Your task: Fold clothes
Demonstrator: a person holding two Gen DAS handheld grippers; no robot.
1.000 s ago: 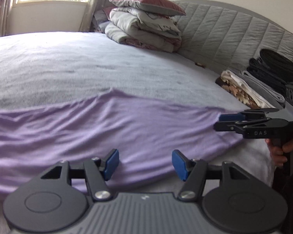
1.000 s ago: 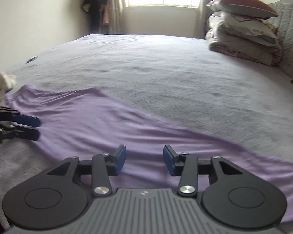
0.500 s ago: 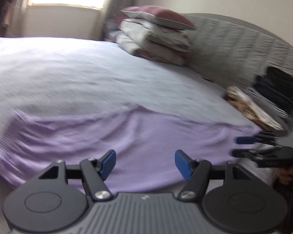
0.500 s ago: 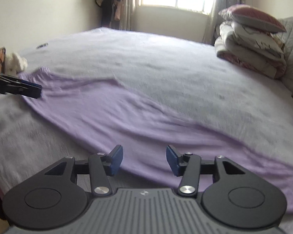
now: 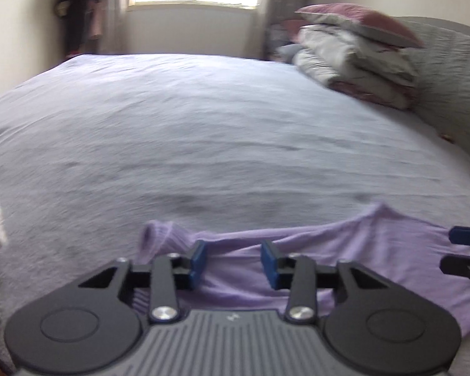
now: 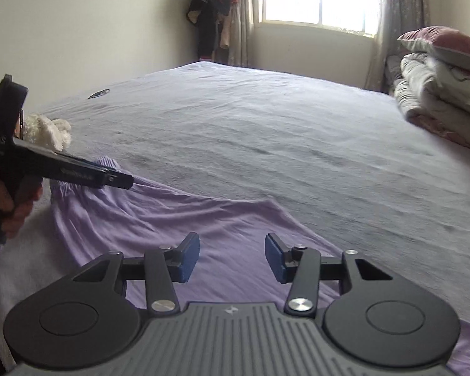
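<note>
A purple long-sleeved top (image 6: 203,219) lies stretched along the near edge of the bed. Its ribbed cuff end (image 5: 159,238) is at the left. My left gripper (image 5: 234,261) hovers low over that end. Its jaws are closing, a ridge of purple cloth (image 5: 235,247) runs between the blue pads, and a gap still shows on each side. From the right wrist view the left gripper (image 6: 127,183) reaches in from the left, held by a hand (image 6: 12,210). My right gripper (image 6: 232,257) stands over the middle of the top, its jaws closing slightly and gripping nothing.
The grey bedspread (image 5: 203,141) stretches far ahead. A stack of folded bedding topped by a pillow (image 5: 360,56) sits by the padded headboard (image 5: 448,78). A white fluffy toy (image 6: 50,131) lies near the cuff. Clothes hang in the corner (image 6: 213,15).
Both grippers have swung left along the top. The left one now sits at the cuff end with its jaws much narrower. The right one is over the middle.
</note>
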